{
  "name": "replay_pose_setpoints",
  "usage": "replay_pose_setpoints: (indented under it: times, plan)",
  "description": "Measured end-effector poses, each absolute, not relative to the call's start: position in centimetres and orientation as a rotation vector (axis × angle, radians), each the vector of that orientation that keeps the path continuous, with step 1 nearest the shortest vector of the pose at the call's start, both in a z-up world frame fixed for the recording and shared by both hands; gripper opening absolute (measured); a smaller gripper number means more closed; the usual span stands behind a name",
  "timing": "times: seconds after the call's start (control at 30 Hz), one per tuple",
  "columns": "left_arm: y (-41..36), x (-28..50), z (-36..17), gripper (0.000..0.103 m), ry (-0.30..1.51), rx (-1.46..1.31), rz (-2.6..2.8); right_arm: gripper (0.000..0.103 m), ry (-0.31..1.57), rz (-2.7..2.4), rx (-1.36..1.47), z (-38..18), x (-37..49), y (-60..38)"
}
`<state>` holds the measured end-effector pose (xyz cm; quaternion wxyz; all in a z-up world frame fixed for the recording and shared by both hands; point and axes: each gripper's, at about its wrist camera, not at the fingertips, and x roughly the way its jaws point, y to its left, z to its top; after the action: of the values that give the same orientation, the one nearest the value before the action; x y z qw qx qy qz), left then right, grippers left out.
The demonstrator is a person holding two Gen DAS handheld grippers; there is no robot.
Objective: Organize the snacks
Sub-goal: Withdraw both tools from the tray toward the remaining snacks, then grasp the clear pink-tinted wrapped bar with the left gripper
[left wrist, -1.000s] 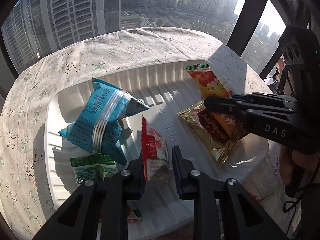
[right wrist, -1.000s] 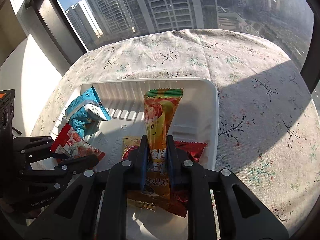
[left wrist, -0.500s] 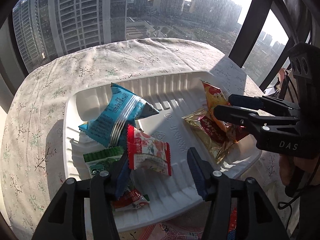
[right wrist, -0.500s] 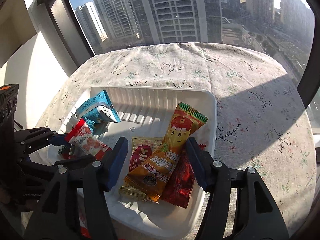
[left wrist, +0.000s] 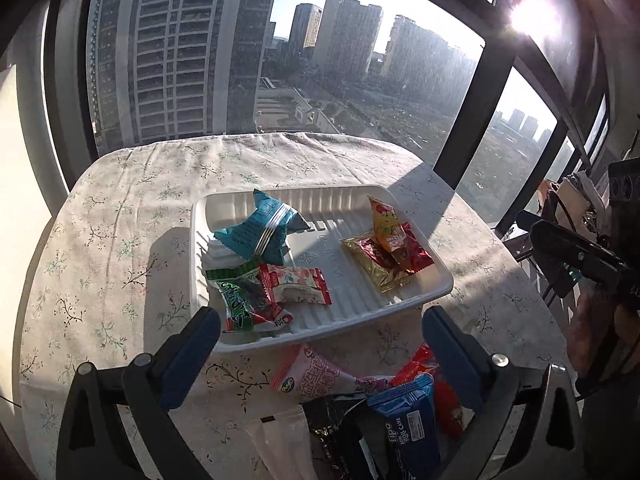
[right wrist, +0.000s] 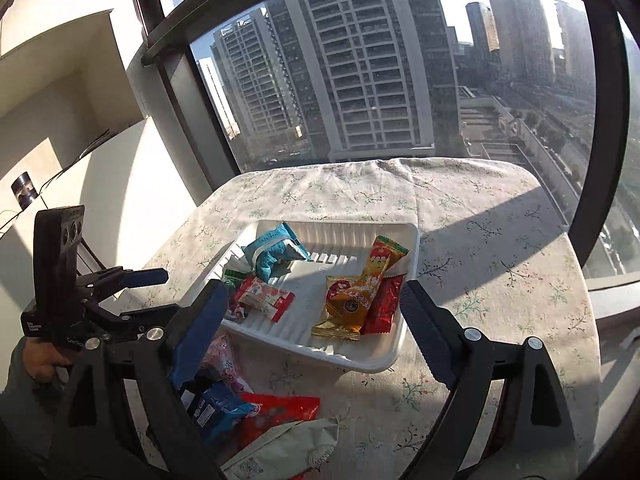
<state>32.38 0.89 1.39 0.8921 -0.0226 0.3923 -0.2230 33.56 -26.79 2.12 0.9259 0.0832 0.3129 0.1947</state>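
- Already, several snacks lay inside the shallow white ribbed plastic tray (left wrist: 436, 280) in the middle of the desk (left wrist: 120, 240) with its pale floral cloth.
- On the tray's left side sat a teal-blue crinkled packet (left wrist: 260, 228), a green-and-white wrapper (left wrist: 236, 300) and a red-and-white wrapped cake (left wrist: 296, 286), the last two overlapping.
- On its right side, a gold foil packet (right wrist: 340, 300), a long orange-yellow cartoon packet (right wrist: 374, 276) and a red foil packet (right wrist: 384, 304) lay stacked together, the orange one on top.
- Both tools had just been opening: the left hand-held gripper (left wrist: 320, 344) stood with its jaws wide apart and nothing between the pads, above the tray's near edge.
- Likewise the right hand-held gripper (right wrist: 314, 312) had its jaws spread and empty, with the tray seen through the gap.
- Left to sort, by my judgement, was the loose heap on the cloth nearer than the tray: a pink triangular packet (left wrist: 320, 376), a dark-blue roll-cake packet (left wrist: 408, 428), a large red bag (right wrist: 280, 416) and a pale grey-green pouch (right wrist: 288, 448).
- So the job looked roughly half done, with six in the tray and at least four outside.
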Motion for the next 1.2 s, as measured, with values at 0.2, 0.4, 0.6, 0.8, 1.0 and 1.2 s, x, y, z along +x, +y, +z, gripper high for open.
replay_pose_setpoints:
  times: [0.2,0.4,0.6,0.8,1.0,1.2]
  plan:
    - [2.7,26.1,0.1,0.103,0.757,-0.049,-0.455,0.09,0.578,0.441,0.204,0.9,24.1,-27.1]
    - [4.9,22.7,-3.5,0.103,0.824,-0.097,-0.397,0.09,0.566,0.434,0.279,-3.3,17.3,-27.8]
    - [5.7,22.2,-5.2,0.103,0.862,-0.104,-0.33,0.09,0.631,0.414,0.285,-6.7,15.1,-27.0]
    - [5.9,23.8,-5.6,0.09,0.894,-0.125,-0.281,0.09,0.633,0.413,0.243,-7.4,14.6,-25.8]
    - [5.1,24.8,-6.3,0.067,0.937,-0.071,-0.266,0.09,0.637,0.409,0.197,-7.2,15.2,-24.7]
    - [3.8,25.1,-6.2,0.067,0.949,-0.029,-0.272,0.09,0.638,0.417,0.185,-7.1,15.3,-24.1]
